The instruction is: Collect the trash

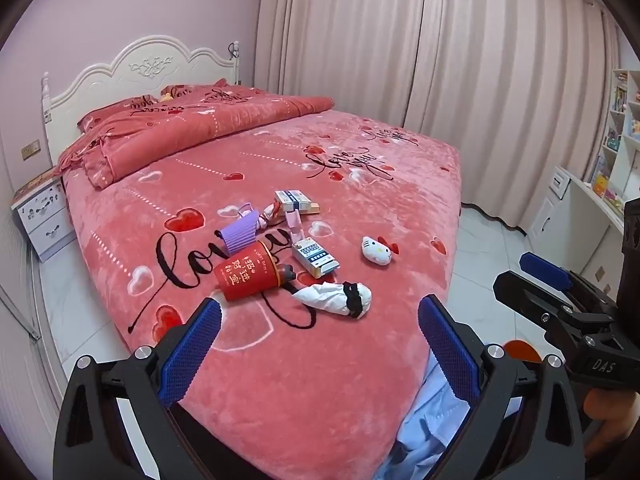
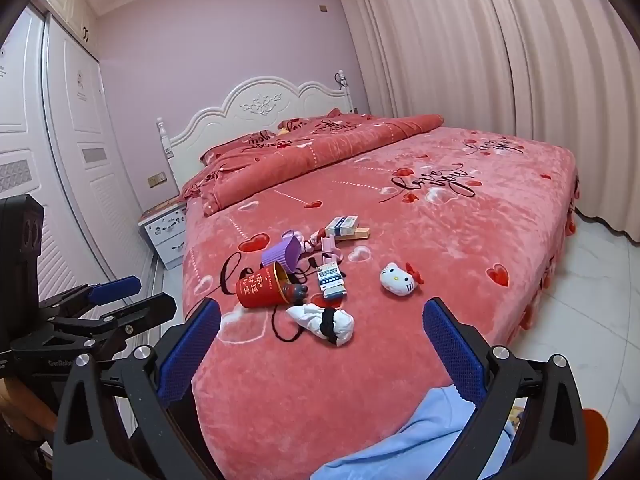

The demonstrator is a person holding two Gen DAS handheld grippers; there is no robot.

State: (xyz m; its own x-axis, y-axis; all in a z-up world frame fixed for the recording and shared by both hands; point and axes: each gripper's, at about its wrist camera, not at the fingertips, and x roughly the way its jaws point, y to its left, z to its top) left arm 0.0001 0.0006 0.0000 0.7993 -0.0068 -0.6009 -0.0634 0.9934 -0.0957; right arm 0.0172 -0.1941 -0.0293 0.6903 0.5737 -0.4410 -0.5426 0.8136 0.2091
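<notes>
Ahead of the left gripper [image 1: 320, 344], its jaws spread and empty, a crumpled white wad [image 1: 334, 300] lies nearest on the plush red bedspread [image 1: 300, 380], touching nothing firm; pile could snag a pad.

Beyond the right gripper [image 2: 322, 346], likewise spread and empty, 1 red cup [image 2: 262, 290] lies tipped and may roll; curtains [image 2: 480, 60] behind.

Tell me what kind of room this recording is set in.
A home bedroom, very likely: a bed with a carved white headboard, a nightstand beside it, and floor-length curtains. Small clutter lies on the bedspread.
</notes>
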